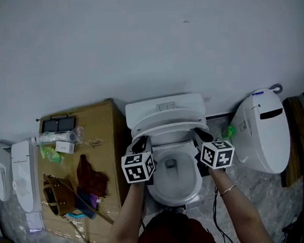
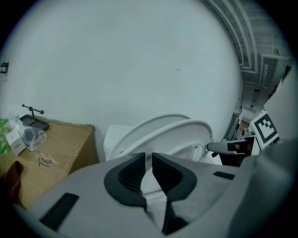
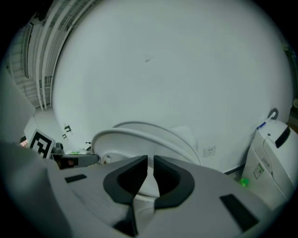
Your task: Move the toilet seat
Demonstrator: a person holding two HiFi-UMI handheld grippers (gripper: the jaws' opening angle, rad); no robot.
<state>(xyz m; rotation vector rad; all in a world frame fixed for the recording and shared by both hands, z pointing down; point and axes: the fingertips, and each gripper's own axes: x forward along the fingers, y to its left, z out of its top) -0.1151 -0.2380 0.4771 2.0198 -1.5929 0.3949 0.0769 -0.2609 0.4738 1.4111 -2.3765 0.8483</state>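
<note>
The white toilet (image 1: 172, 182) stands in the middle of the head view, with its seat (image 1: 165, 126) tilted partway up in front of the lid and tank (image 1: 164, 106). My left gripper (image 1: 139, 144) is at the seat's left edge and my right gripper (image 1: 203, 135) at its right edge. In the left gripper view the raised seat ring (image 2: 186, 130) arches just past the jaws of the left gripper (image 2: 148, 160), which stand nearly closed with white rim in the narrow gap. The right gripper view shows the same: the seat ring (image 3: 125, 135) beyond the right gripper (image 3: 150, 162), its jaws pinched on the rim.
A brown cardboard box (image 1: 97, 122) with a bottle, bags and tools on top stands just left of the toilet. A second white toilet (image 1: 263, 136) is at the right. More white fixtures (image 1: 22, 175) line the far left. A plain wall is right behind the tank.
</note>
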